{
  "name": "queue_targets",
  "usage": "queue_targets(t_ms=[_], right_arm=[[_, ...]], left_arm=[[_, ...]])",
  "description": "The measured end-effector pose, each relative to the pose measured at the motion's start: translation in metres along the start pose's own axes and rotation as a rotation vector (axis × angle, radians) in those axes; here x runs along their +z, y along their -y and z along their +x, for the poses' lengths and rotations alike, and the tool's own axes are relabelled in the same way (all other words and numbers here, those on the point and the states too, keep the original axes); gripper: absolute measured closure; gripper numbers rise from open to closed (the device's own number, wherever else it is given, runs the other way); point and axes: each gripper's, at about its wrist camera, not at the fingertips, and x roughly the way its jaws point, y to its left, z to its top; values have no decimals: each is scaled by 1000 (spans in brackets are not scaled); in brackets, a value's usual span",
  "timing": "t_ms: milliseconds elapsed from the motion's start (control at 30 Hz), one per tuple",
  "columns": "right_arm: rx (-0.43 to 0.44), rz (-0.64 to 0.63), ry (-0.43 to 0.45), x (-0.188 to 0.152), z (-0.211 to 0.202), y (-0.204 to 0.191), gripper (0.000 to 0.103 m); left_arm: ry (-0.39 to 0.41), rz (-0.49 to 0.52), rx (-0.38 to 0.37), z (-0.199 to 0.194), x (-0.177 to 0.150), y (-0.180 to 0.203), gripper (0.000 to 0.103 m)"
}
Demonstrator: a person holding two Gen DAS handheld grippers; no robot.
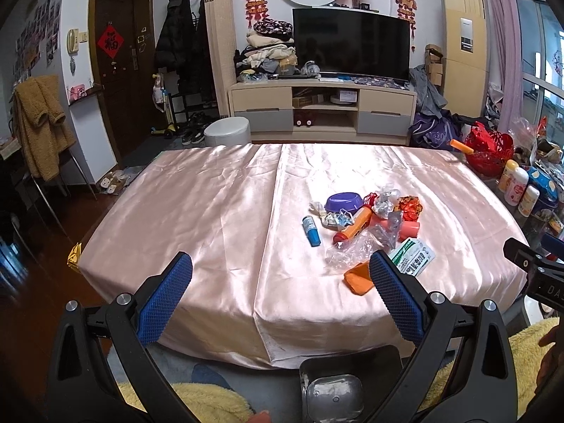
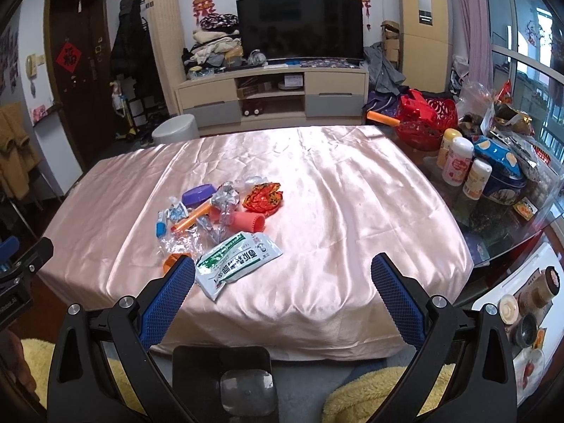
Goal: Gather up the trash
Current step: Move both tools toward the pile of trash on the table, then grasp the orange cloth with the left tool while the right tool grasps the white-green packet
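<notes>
A heap of trash lies on the pink satin table (image 1: 211, 211) (image 2: 352, 194): a green-and-white packet (image 1: 414, 255) (image 2: 237, 259), clear crinkled plastic (image 1: 356, 250) (image 2: 179, 241), a red foil wrapper (image 1: 410, 208) (image 2: 264, 195), silver foil (image 1: 386, 199) (image 2: 225, 195), an orange tube (image 1: 356, 227) (image 2: 192, 220), a blue tube (image 1: 311, 231) (image 2: 160, 227), a purple bowl (image 1: 343, 202) (image 2: 198, 193), a pink cup (image 1: 405, 229) (image 2: 248, 221) and an orange piece (image 1: 359, 276) (image 2: 171, 261). My left gripper (image 1: 280, 282) is open, near the table's front edge, left of the heap. My right gripper (image 2: 282, 282) is open, just right of the packet.
A small bin (image 1: 331, 393) (image 2: 225, 380) stands on the floor below the table's front edge. Bottles (image 2: 458, 162), a blue tin (image 2: 504, 172) and a red basket (image 2: 423, 123) crowd the glass table on the right. A TV stand (image 1: 322, 109) and grey stool (image 1: 227, 130) are beyond.
</notes>
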Motion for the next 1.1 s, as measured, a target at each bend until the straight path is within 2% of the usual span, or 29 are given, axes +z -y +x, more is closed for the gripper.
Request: queue_targets(t_ms=[233, 400, 600, 667, 767, 900, 1100], right_arm=[[-1, -19, -95, -10, 39, -7, 3], [43, -15, -182, -22, 75, -13, 3], [114, -8, -257, -25, 108, -24, 26], [154, -6, -275, -23, 116, -31, 33], [191, -4, -310, -21, 131, -40, 37], [173, -1, -357, -24, 153, -44, 38], [111, -48, -322, -19, 164, -49, 39]], left_arm=[[-87, 5, -28, 32, -12, -3, 8], [-154, 15, -33, 58, -22, -5, 8], [-213, 6, -84, 83, -32, -5, 8], [-229, 1, -119, 90, -34, -3, 11], [-260, 14, -151, 100, -38, 5, 20], [-287, 19, -173, 112, -42, 9, 22], [-308, 13, -222, 127, -42, 19, 22]])
